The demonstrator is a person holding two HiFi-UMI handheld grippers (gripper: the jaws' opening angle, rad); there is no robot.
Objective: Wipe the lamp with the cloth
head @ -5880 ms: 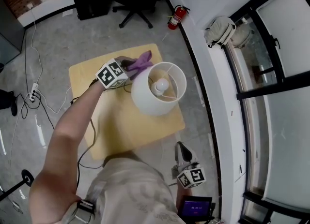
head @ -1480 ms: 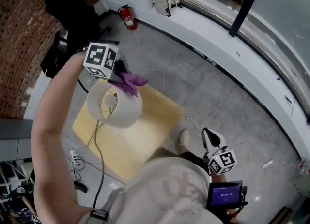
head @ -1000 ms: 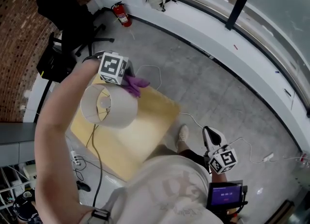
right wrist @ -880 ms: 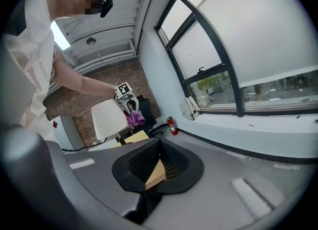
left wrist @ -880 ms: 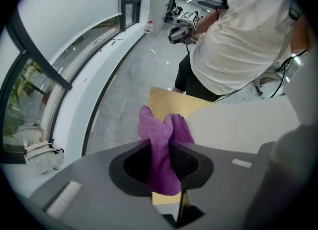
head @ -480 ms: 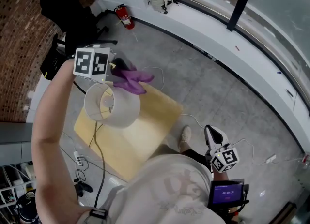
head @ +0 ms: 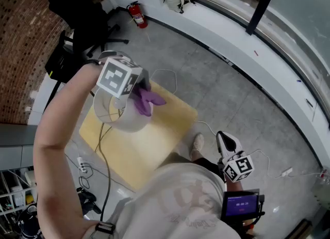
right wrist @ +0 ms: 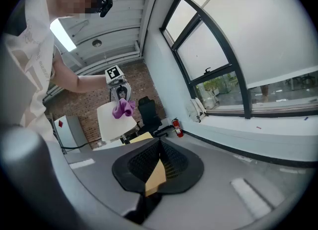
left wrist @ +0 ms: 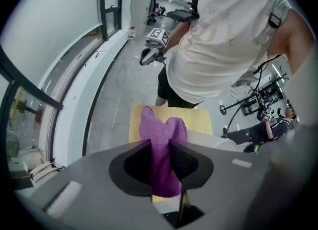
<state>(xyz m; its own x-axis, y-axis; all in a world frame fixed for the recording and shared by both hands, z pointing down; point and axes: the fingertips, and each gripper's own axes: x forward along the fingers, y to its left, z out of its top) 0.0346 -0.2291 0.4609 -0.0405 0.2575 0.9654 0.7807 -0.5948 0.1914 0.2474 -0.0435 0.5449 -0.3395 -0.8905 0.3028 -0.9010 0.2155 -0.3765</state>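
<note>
The left hand-held gripper [head: 139,90] points steeply down, clenched on the purple cloth [head: 148,100]; in the left gripper view the cloth [left wrist: 161,142] is pinched between the jaws and bulges out past their tips. The lamp [head: 122,122] stands on the desk [head: 160,134], near its far left edge.

Half a second ago the cloth was spread above the shade's far rim, with the marker cube out to the left; now the gripper sits over the shade itself, and the cloth drapes at the rim on the side facing the desk's far corner. In the right gripper view it rests at the top of the shade [right wrist: 115,120]. This reads as wiping under way, stroke by stroke around the rim.

The right hand-held gripper [head: 223,141] hangs low beside the person, well apart from the desk; its jaws are together on nothing.
</note>
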